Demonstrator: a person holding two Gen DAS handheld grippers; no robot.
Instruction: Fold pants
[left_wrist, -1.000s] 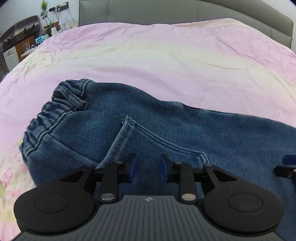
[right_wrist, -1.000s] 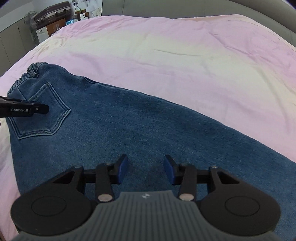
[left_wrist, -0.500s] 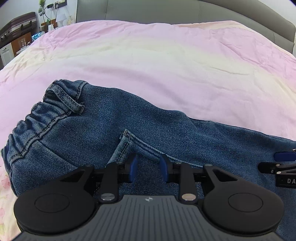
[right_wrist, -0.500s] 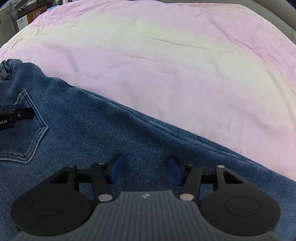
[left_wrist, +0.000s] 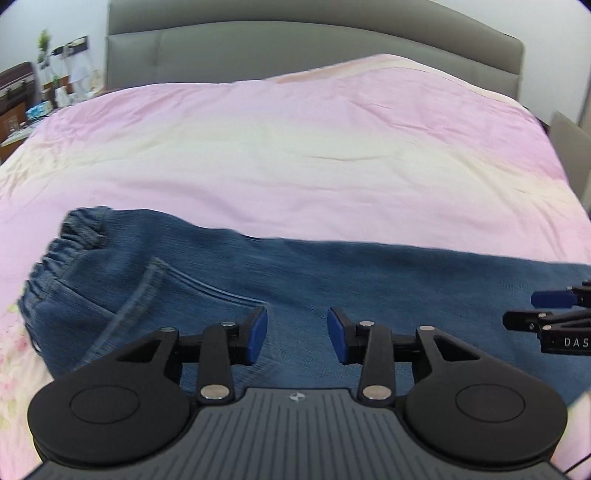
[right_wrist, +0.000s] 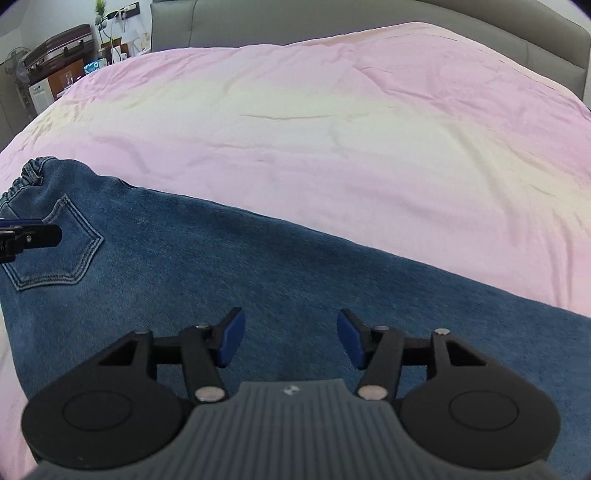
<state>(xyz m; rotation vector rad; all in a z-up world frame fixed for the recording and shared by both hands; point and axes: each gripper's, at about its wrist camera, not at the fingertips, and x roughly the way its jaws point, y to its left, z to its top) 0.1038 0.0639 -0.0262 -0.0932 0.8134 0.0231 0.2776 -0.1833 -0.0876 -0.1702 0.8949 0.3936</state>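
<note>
left gripper (left_wrist: 297, 334): jaws apart and opening, nothing between pads, above jeans (left_wrist: 332, 280) near back pocket (left_wrist: 173, 295). right gripper (right_wrist: 291, 338): jaws apart and opening, nothing clamped, above trouser leg. jeans laid flat across pink bedspread (left_wrist: 295, 158), elastic waistband (left_wrist: 62, 254) at left. grey headboard (left_wrist: 295, 48) beyond.

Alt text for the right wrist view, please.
Right gripper, jaws opening with nothing between them, hovers over blue jeans lying flat on a pink bedspread. The left gripper's tip shows at the left edge, over the back pocket.
</note>
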